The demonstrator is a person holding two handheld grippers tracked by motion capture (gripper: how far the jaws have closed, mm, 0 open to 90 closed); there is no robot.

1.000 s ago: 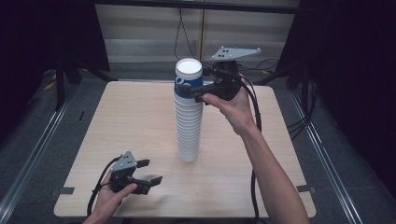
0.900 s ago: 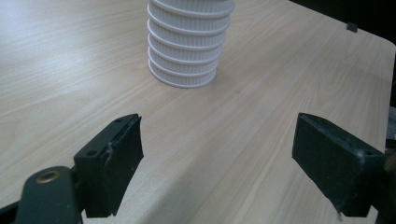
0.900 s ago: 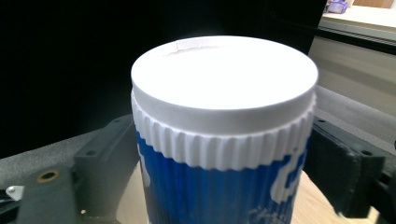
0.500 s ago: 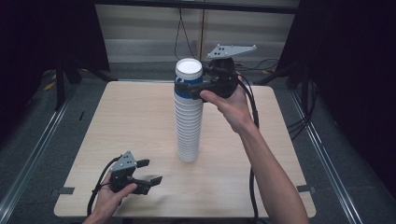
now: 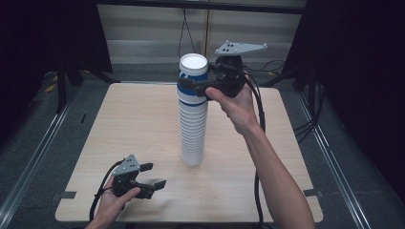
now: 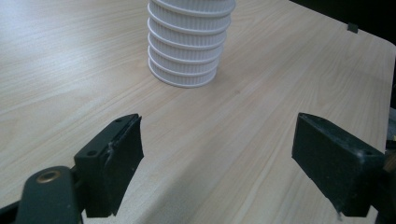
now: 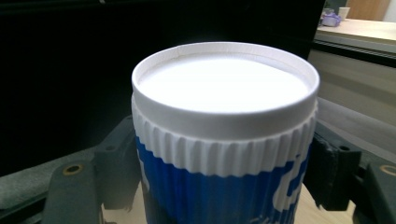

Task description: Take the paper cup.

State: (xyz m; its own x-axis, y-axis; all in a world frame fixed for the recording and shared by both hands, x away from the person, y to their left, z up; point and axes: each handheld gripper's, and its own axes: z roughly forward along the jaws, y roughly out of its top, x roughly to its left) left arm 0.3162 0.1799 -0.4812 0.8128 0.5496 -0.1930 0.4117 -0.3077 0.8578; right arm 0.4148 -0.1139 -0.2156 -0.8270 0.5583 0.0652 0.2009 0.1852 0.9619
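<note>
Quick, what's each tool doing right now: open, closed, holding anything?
Left tool: open, empty, low over the wooden table.
Right tool: jaws have just been closing, now shut on the top blue-and-white ribbed paper cup of the stack.

Pale wooden table on grey floor, dark surroundings.

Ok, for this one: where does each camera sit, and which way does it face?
High view: above the person's table edge, looking forward and down at the cup stack; both forearms, left tool, right tool show.
Left gripper view: rides the left tool, low over the table, facing the stack's base; open jaws show.
Right gripper view: rides the right tool, facing the top cup clamped between its jaws.
Shared: all show the stack.
</note>
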